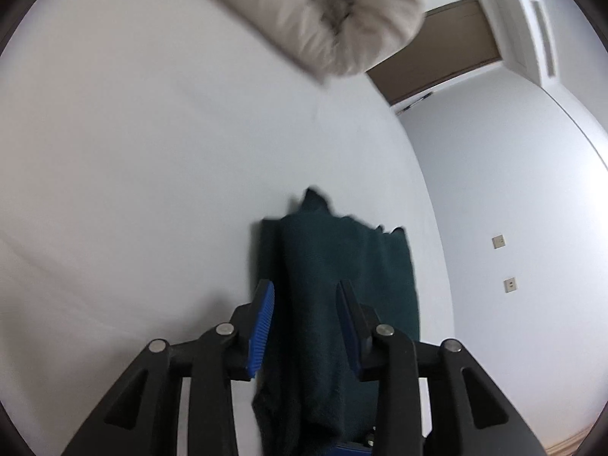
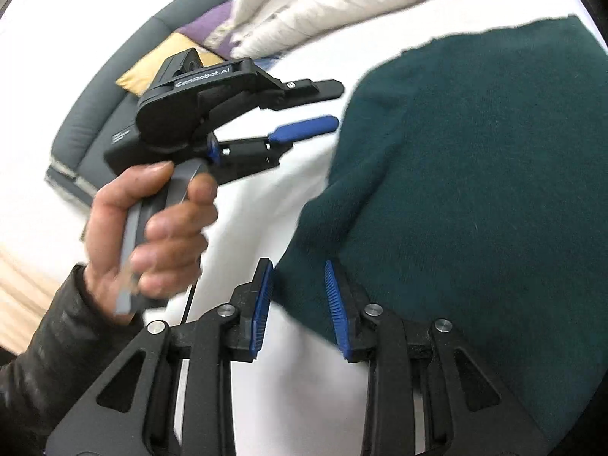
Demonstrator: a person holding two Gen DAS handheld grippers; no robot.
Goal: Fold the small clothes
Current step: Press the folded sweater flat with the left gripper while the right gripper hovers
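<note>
A dark green knit garment (image 2: pixel 475 174) lies spread on the white bed sheet (image 2: pixel 296 399). My right gripper (image 2: pixel 298 277) is open, its blue pads (image 2: pixel 262 304) astride the garment's near edge. My left gripper (image 2: pixel 334 104) shows in the right wrist view, held in a hand, jaws open, just left of the garment and apart from it. In the left wrist view the garment (image 1: pixel 342 266) runs between the open left gripper (image 1: pixel 306 292) fingers (image 1: pixel 264 326), bunched and long.
A beige puffy jacket (image 2: pixel 323 3) lies at the far side of the bed, also in the left wrist view (image 1: pixel 334 15). A grey cushion (image 2: pixel 87 114) with yellow and purple patches sits left. The white wall (image 1: pixel 513 190) and a brown door (image 1: pixel 448 49) are to the right.
</note>
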